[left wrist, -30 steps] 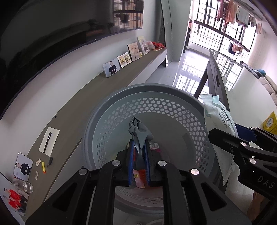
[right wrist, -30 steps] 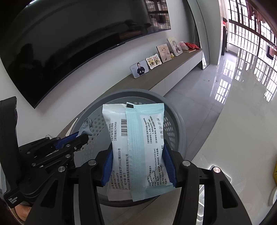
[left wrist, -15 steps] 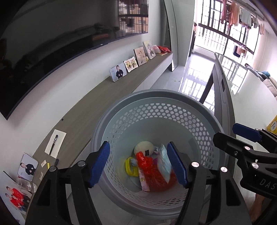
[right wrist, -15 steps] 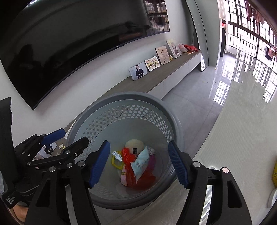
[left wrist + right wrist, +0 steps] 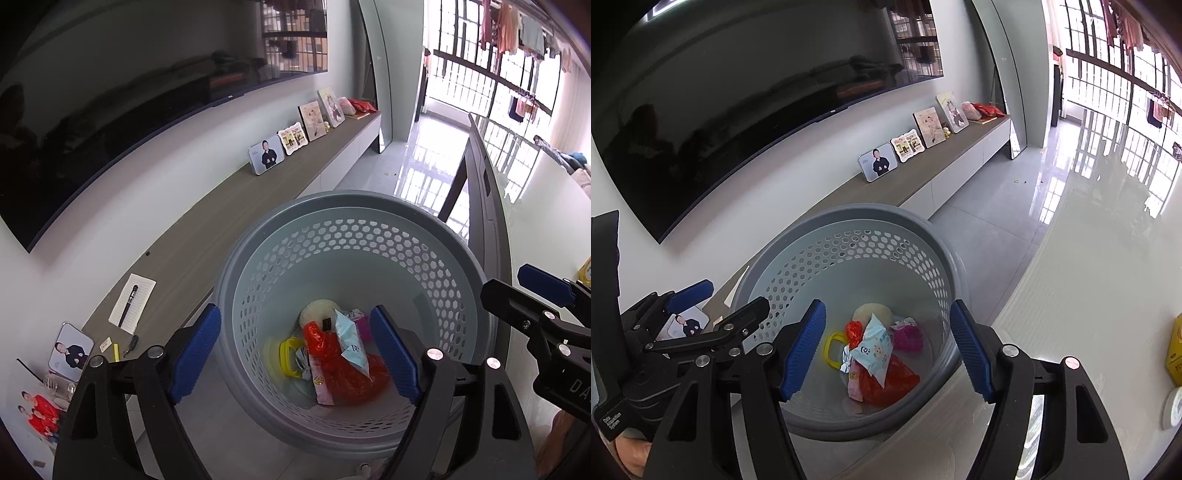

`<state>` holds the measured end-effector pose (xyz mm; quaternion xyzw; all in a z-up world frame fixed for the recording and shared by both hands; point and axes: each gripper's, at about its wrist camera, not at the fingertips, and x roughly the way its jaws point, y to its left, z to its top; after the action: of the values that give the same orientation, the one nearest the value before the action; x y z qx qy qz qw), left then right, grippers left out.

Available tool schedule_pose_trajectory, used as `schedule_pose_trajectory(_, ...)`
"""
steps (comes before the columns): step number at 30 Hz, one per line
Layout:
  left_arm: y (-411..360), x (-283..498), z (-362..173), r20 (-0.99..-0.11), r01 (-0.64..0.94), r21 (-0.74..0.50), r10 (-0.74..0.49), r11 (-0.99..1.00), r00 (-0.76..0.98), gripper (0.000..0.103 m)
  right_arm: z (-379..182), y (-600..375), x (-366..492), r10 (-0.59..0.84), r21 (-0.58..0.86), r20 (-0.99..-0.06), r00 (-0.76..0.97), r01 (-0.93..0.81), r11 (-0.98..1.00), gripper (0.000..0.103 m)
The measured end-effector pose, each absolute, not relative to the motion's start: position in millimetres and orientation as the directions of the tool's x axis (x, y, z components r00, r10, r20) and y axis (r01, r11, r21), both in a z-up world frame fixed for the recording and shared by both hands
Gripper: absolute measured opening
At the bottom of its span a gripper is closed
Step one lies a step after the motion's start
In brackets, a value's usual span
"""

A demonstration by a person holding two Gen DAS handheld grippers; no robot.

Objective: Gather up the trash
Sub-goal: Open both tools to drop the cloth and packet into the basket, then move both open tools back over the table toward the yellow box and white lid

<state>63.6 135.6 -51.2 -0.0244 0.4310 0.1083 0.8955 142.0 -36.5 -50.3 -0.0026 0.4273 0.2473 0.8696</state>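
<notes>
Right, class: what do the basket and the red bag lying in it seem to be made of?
Basket: likely moulded plastic, matte grey, judging by its smooth rim and regular punched holes. Red bag: probably thin plastic film, glossy and crinkled, slightly see-through.

The basket (image 5: 369,236) is grey-blue, its wall pierced with a hexagonal hole pattern. Inside lie a red crumpled bag (image 5: 343,373), a pale blue printed packet (image 5: 873,345), a yellow ring (image 5: 288,356), a magenta wrapper (image 5: 908,338) and a cream round item (image 5: 317,310). The gripper pads (image 5: 194,356) are blue with ribbing, on black frames. The console top (image 5: 207,236) is brown-grey; the floor (image 5: 997,229) is glossy grey tile.
</notes>
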Motion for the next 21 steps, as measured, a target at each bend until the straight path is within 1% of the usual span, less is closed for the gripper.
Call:
schedule_pose_trajectory(10, 118.5, 56.6, -45.5, -0.767, -0.188, 0.049, 0.158, 0.981, 0.622, 0.09, -37.5, -64.9, 124.3, 0.39, 0.213, -0.729, 0.563, -0.355, 0.911, 0.067)
schedule_pose_trajectory(15, 98.8, 54.1, -43.8, -0.767, -0.143, 0.04, 0.122, 0.989, 0.63, 0.09, -35.0, -94.1, 106.1, 0.354, 0.211, -0.728, 0.587, -0.3, 0.93, 0.067)
schedule_pose_trajectory(21, 61.8, 48.8, -36.2, -0.757, -0.064, 0.023, 0.059, 0.998, 0.651, 0.092, -34.7, -139.8, 82.0, 0.27, 0.178, -0.729, 0.629, -0.207, 0.962, 0.067)
